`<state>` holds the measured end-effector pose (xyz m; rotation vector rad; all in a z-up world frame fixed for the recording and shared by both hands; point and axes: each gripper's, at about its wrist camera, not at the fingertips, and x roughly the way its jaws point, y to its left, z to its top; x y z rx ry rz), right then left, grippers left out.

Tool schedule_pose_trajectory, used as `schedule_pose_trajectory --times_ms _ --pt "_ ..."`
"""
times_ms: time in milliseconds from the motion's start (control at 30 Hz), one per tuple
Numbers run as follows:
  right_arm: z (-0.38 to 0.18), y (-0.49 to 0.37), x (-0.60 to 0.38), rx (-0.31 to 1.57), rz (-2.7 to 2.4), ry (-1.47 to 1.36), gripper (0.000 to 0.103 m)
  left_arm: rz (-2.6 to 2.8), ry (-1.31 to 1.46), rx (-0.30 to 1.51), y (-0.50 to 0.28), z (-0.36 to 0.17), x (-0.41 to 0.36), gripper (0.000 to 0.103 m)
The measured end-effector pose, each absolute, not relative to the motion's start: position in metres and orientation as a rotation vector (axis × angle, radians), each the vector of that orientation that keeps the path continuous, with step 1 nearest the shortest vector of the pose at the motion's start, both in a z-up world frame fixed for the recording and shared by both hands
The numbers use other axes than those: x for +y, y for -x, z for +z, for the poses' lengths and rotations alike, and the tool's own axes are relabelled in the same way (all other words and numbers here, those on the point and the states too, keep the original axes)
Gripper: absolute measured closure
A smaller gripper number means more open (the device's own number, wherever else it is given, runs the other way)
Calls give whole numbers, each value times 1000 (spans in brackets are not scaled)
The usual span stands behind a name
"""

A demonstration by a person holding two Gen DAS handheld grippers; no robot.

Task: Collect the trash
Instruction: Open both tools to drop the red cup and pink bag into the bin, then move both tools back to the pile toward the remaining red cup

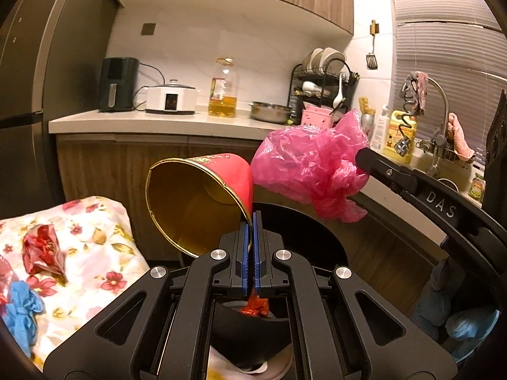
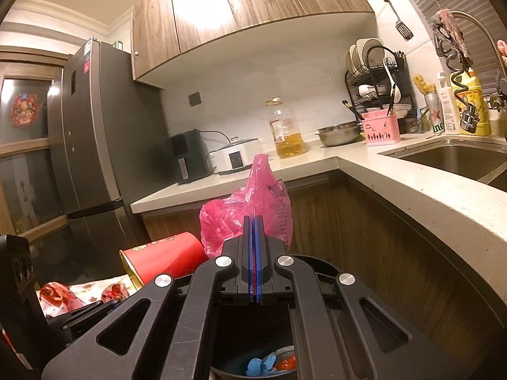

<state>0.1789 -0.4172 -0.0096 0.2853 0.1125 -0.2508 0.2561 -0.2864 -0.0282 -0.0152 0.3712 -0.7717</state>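
Observation:
My left gripper (image 1: 252, 221) is shut on the rim of a red paper cup (image 1: 202, 202) with a gold inside, tilted with its mouth towards the camera. Just right of it, my right gripper (image 1: 361, 155) is shut on a crumpled pink plastic bag (image 1: 304, 164). Both hang over a round black bin (image 1: 317, 224). In the right wrist view the right gripper (image 2: 253, 221) pinches the pink bag (image 2: 275, 209), with the red cup (image 2: 164, 259) lower left. The bin (image 2: 228, 348) below holds a blue glove (image 2: 261, 364) and an orange-red wrapper (image 2: 285, 362).
A table with a floral cloth (image 1: 95, 253) at left carries a red wrapper (image 1: 42, 250) and a blue glove (image 1: 22, 307). The counter (image 1: 158, 120) behind bears an air fryer, a cooker, an oil bottle (image 1: 223, 91), a steel bowl and a dish rack. Sink (image 2: 450, 158) right, fridge (image 2: 95, 133) left.

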Motion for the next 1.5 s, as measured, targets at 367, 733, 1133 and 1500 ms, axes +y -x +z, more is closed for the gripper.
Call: schedule_pose_trajectory --times_ms 367,733,1133,1500 --pt "-21 -190 -434 167 -242 -321 92 -795 36 430 -272 -43 -299 92" --pt "-29 -186 -427 195 -262 -310 62 -682 47 412 -262 -44 -273 33" --pt "-33 -169 -378 198 -232 -253 29 -440 54 409 -228 -44 -200 20" --pt "-36 -156 -321 220 -127 -246 26 -240 57 406 -190 -55 -120 18"
